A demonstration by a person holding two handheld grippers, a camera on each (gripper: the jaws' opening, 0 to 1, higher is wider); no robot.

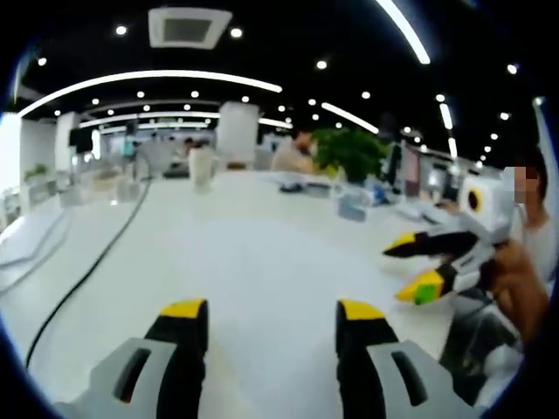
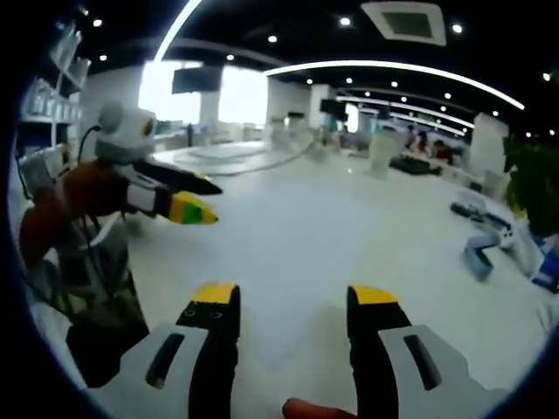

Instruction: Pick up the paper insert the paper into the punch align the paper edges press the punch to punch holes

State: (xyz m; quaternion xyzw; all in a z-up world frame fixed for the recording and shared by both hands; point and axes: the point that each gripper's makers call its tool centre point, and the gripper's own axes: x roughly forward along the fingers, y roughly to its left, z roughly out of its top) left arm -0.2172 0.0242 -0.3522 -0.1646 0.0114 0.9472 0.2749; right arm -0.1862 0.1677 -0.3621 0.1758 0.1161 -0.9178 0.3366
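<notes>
My left gripper point(image 1: 272, 310) is open above the white table point(image 1: 262, 253), its yellow-tipped jaws wide apart with nothing between them. My right gripper point(image 2: 294, 294) is likewise open and empty over the table point(image 2: 306, 227). Each gripper appears in the other's view. The right gripper point(image 1: 403, 272) comes in from the right, held by a person's hand, with its jaws apart. The left gripper point(image 2: 208, 201) comes in from the left, also with its jaws apart. A small grey-blue object point(image 2: 479, 253), possibly the punch, sits at the table's far right and is too blurred to identify.
A black cable point(image 1: 87, 271) runs along the left of the table. A white jug point(image 1: 201, 166), a green plant point(image 1: 349, 153) and small desk items point(image 1: 352, 206) stand at the far end. The person's body point(image 1: 524, 288) is close on the right.
</notes>
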